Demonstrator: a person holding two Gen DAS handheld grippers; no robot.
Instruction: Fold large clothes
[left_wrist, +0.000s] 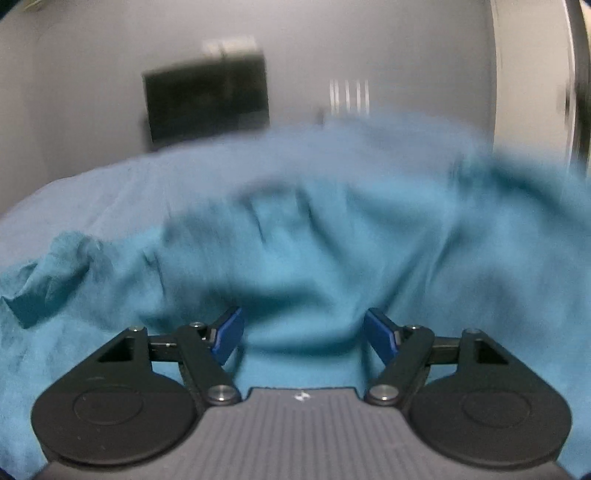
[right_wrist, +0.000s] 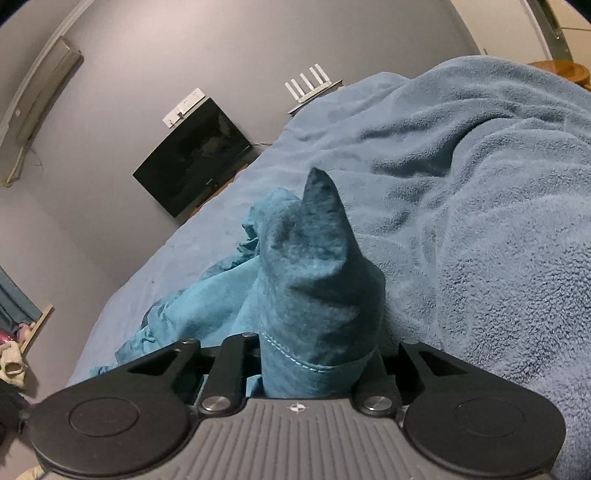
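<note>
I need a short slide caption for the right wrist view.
Right claw shut on a bunched teal garment above a blue fleece blanket.

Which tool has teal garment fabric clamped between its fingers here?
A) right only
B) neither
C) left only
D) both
A: the right tool is closed on a bunched, hemmed fold of the teal garment, while the left tool stands open with its blue pads apart.

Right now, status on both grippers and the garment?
Right gripper shut on teal garment, hem bunched. Left gripper open over it, no grip. Fleece blanket beside.
</note>
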